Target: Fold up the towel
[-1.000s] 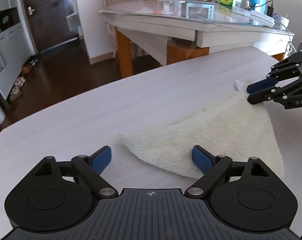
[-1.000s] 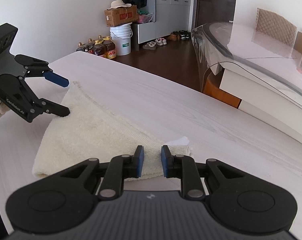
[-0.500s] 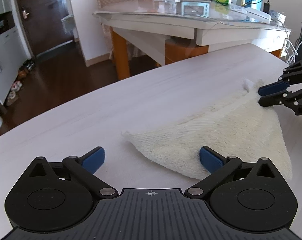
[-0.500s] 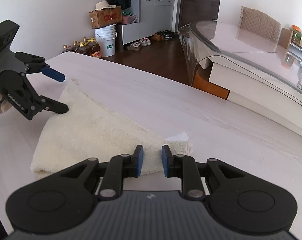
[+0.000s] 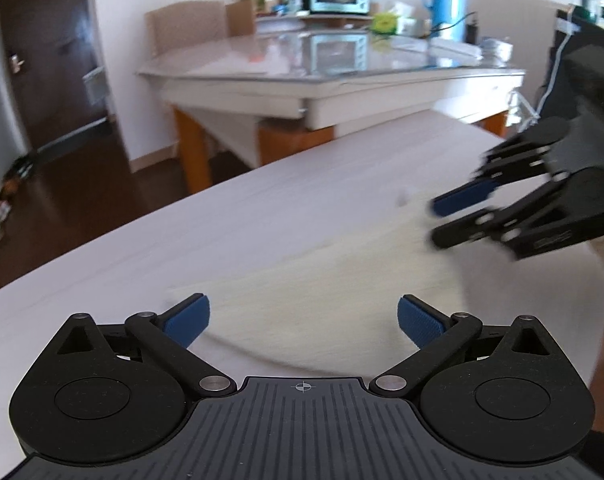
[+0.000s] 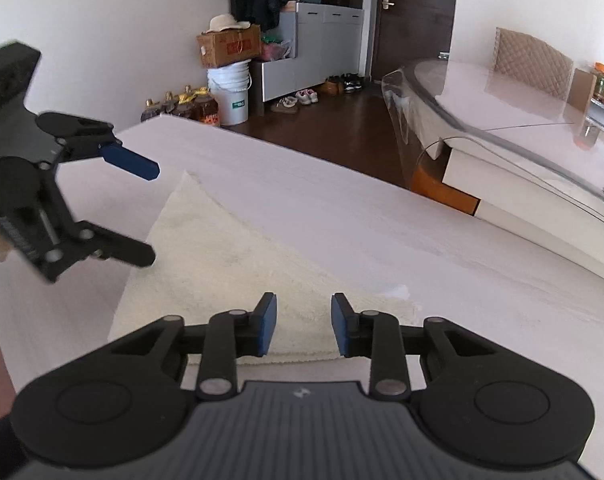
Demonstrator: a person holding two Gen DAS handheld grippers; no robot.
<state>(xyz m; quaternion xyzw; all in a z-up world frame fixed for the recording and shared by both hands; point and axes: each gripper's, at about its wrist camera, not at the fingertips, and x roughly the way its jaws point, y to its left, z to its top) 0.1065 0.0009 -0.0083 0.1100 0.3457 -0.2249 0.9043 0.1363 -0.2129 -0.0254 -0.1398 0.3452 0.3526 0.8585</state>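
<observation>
Cream terry towel, lying flat on the pale worktop, already folded at least once into a narrower, wedge-like shape; further folds may remain, judging by its size. Left gripper: jaws spread wide, hovering over the towel's far corner, nothing held. Right gripper: jaws opening, over the near edge, pads not pressing on the cloth. Surroundings: glass-topped dining table beyond, well apart; nothing obstructs the worktop.

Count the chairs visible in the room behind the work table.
1: a quilted beige chair stands at the far side of the glass-topped dining table, near the dark door. Others may be hidden behind that table.
</observation>
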